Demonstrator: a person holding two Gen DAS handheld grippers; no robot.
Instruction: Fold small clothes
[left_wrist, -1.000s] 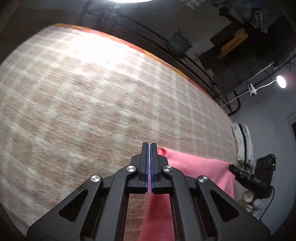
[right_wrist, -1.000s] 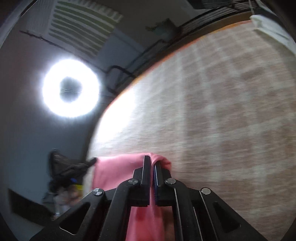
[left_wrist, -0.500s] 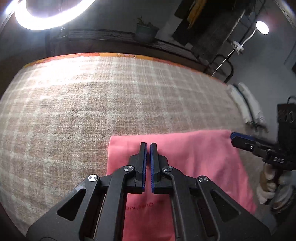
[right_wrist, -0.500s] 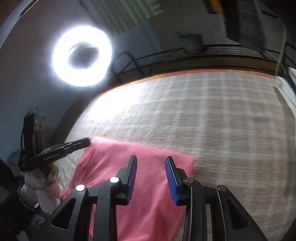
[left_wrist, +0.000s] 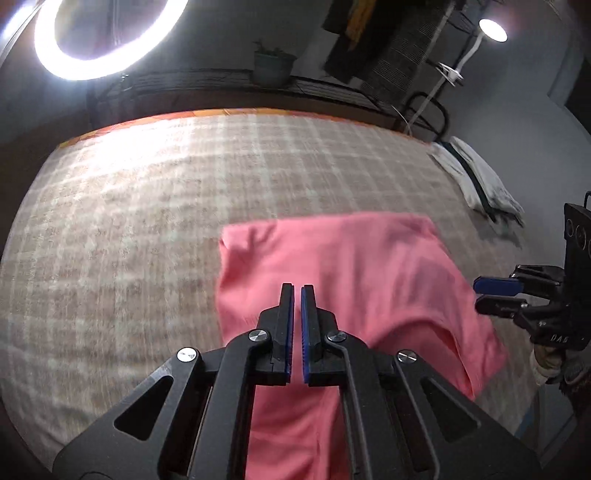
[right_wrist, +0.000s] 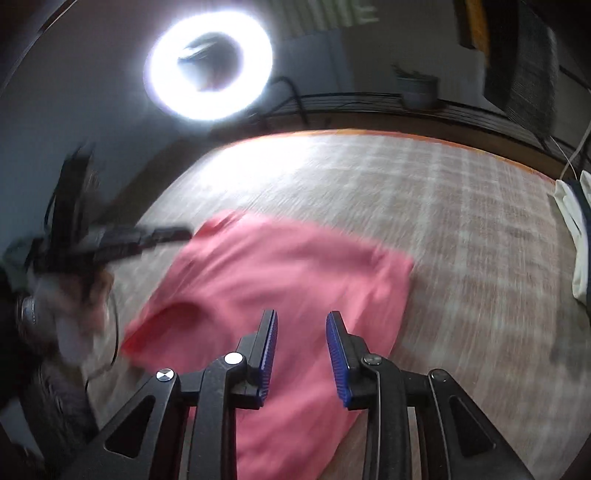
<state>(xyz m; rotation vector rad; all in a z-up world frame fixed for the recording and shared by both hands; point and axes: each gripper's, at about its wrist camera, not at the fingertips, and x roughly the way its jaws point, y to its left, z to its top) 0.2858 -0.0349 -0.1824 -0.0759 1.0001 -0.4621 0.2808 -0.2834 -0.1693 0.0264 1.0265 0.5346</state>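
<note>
A pink garment (left_wrist: 354, 273) lies spread on the checked tan cloth surface (left_wrist: 147, 206); it also shows in the right wrist view (right_wrist: 280, 273). My left gripper (left_wrist: 297, 291) hovers above its near part, jaws almost together with a thin gap and nothing between them. My right gripper (right_wrist: 301, 325) is open and empty above the garment's near right part. The right gripper also shows at the right edge of the left wrist view (left_wrist: 491, 295), and the left gripper, blurred, at the left of the right wrist view (right_wrist: 162, 234).
A white and dark folded cloth (left_wrist: 476, 177) lies at the surface's far right. A ring light (right_wrist: 208, 64) shines behind the far edge, by a dark rail with a plant pot (left_wrist: 273, 66). A small lamp (left_wrist: 493, 29) glows at the upper right.
Both grippers let go of the pink garment, which now lies flat. The right jaws opened wide and both grippers pulled back and up from it.
</note>
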